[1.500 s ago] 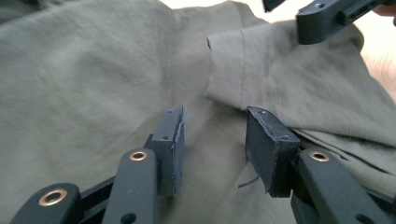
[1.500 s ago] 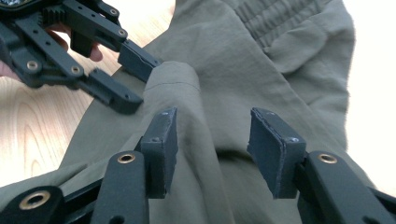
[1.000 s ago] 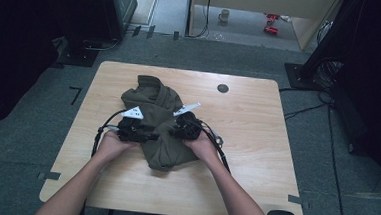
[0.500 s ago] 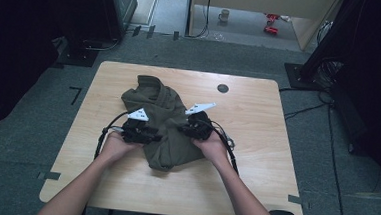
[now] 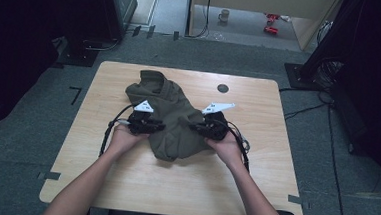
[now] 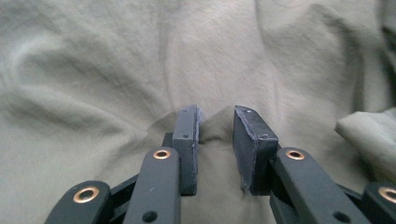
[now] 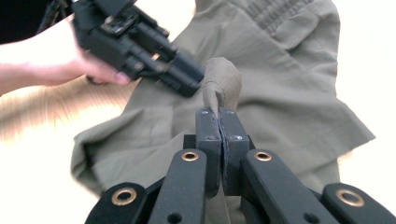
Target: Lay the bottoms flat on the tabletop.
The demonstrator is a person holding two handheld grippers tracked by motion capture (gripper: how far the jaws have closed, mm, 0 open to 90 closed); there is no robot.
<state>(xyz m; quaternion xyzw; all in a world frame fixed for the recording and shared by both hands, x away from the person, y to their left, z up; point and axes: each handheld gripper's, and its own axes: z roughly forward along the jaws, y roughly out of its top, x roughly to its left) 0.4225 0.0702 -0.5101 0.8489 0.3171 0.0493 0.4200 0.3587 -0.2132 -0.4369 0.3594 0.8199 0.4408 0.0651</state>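
A pale wooden table on grey carpet carries a crumpled olive-green cloth garment spread over its middle, just this side of a small dark round mark near the far edge. At the garment's left side my left gripper presses into the fabric, jaws parted around a raised ridge of cloth. At the garment's right side my right gripper is clamped tight on a pinched fold, lifted slightly.

Black claws, brass rivets, grey pads, white three-cornered plates, black cables
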